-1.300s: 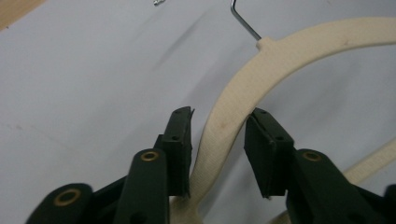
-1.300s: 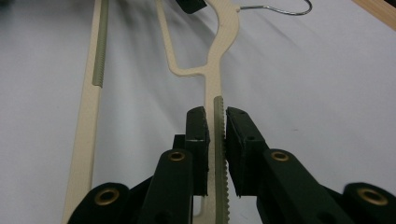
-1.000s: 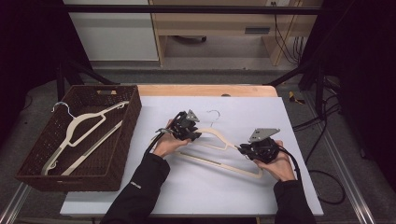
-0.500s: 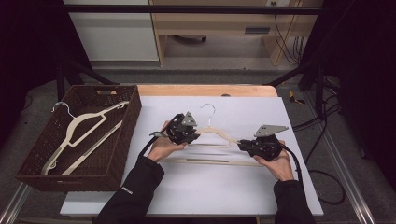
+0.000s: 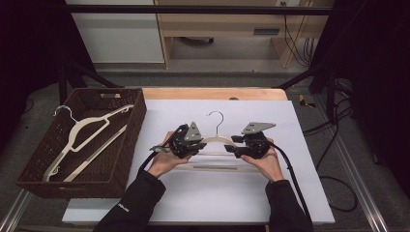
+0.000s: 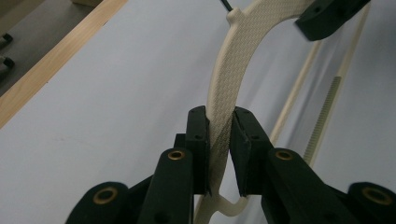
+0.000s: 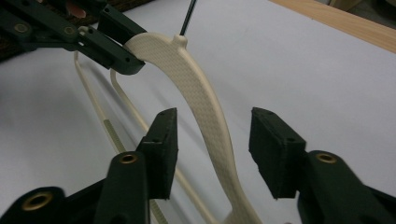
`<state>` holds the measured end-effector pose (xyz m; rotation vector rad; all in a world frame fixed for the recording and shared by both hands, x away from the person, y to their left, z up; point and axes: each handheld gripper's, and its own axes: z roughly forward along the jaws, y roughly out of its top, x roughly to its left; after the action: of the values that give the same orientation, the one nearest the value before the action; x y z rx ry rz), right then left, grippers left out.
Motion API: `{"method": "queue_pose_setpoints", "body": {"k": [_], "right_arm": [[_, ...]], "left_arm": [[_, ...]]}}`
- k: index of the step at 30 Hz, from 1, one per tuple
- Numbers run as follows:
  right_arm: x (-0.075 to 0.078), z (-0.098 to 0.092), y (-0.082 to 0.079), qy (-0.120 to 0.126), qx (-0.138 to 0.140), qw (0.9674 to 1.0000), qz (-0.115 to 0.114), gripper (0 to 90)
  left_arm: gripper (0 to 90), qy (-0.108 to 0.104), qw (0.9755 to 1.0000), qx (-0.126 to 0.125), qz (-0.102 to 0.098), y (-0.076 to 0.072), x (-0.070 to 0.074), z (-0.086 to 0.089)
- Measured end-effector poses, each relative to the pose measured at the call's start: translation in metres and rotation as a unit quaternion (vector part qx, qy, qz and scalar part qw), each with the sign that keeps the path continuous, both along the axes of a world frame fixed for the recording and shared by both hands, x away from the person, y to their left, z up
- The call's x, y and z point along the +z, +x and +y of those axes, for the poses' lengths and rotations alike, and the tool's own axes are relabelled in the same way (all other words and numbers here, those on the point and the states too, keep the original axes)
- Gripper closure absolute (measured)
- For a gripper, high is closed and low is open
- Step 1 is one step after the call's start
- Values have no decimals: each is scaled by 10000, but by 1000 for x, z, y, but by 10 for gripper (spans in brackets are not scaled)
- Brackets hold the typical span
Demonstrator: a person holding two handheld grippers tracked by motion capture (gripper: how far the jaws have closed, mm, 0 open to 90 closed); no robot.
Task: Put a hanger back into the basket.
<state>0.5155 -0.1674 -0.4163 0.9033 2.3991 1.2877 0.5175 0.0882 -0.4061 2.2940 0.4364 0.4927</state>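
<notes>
White sheet over the table [image 5: 309,183], wooden edge strip at 12 o'clock, dark room beyond with a cabinet and trailing cables.

Wicker basket [image 5: 29,169] off the sheet's 9 o'clock side; one cream hanger [image 5: 84,130] lies slantwise in it.

Second hanger [image 5: 217,140] near mid-sheet, wire hook [image 5: 216,116] pointing to 12 o'clock, trouser bar toward 6 o'clock. Whether its far parts rest on the sheet or ride just above it, cannot tell.

Left gripper [image 5: 197,146] at the hanger's 9 o'clock shoulder: in the left gripper view its pads [image 6: 198,140] are clamped on the flat textured arm [image 6: 224,107], having just closed the last bit. Right gripper [image 5: 231,149] at the 3 o'clock shoulder: in the right gripper view its pads [image 7: 163,140] stand apart on either side of the arm [image 7: 205,116], touching nothing; they have just been opening, so this side is let go.

Handling, as judged: light, stiff moulded plastic with a woven-look surface that should give the pads fair purchase. The broad shoulder arm is the place to grip; the thin bar looks likely to flex, and the wire hook to twist. Held by one shoulder alone, the free end would tend to droop and pivot.
</notes>
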Motion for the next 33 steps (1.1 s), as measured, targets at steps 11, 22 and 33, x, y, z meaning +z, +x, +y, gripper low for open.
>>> {"method": "queue_pose_setpoints", "body": {"k": [11, 22, 33], "right_arm": [[7, 6, -6, -35, 1005, 9947, 223, 811], [17, 7, -24, 186, 1827, 9827, 254, 867], [25, 4, -31, 36, 1306, 9910, -292, 652]], "left_arm": [[713, -96, 9997, -217, 100, -14, 7, 4], [687, -218, 9969, -665, 356, -19, 19, 10], [826, -172, 9942, -858, 620, -35, 31, 7]]}}
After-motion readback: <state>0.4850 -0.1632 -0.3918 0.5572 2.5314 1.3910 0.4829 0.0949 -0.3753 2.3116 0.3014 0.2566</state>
